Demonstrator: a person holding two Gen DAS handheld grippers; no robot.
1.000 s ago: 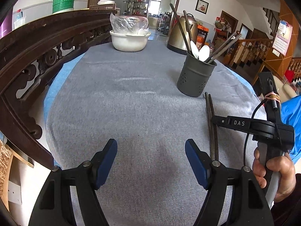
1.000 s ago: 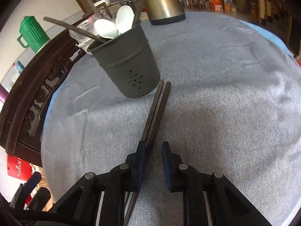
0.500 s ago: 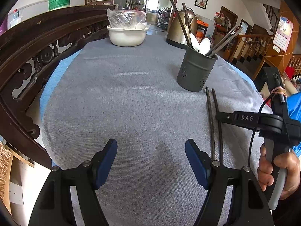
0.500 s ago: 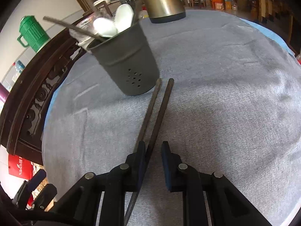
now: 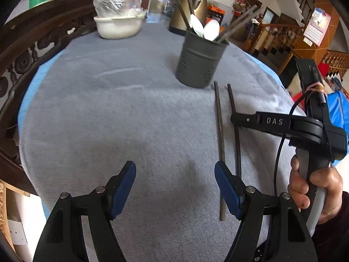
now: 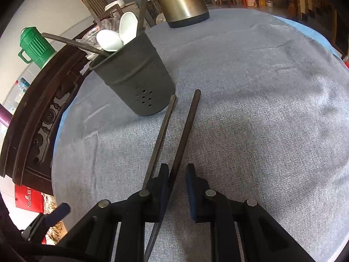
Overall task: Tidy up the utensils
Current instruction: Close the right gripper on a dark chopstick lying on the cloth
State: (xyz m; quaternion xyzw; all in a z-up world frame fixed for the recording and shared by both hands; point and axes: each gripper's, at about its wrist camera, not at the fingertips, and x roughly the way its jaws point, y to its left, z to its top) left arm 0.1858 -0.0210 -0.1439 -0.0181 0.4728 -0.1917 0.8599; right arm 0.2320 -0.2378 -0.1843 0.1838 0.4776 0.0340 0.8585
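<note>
A round worktop covered with a grey woven cloth (image 5: 104, 122) carried the things. Two long dark metal chopsticks (image 6: 162, 135) lay side by side on the cloth toward its right edge, slightly splayed, their far tips close to the foot of a dark grey perforated cylindrical utensil holder (image 6: 135, 83). The left chopstick's tip came just beside the holder's base; the right chopstick (image 6: 186, 133) ended a little apart from it. The holder stood upright and held two white ceramic spoons (image 6: 113, 39) and several more dark chopsticks leaning out over its rim.

The right gripper (image 6: 177, 169) was low over the near part of the pair. Its blue-padded fingers stood only a little apart, with the right chopstick running between them against the left-hand pad; a gap showed on the other side, so the fingers were not clamped on it. The left chopstick passed outside them. A person's hand (image 5: 314, 187) gripped the handle.

The left gripper (image 5: 174, 168) hung over bare cloth near the worktop's near edge, its fingers wide apart and holding nothing.

Toward the far edge stood a brass-coloured metal kettle (image 6: 181, 0) and a white bowl wrapped in clear plastic (image 5: 118, 26).
</note>
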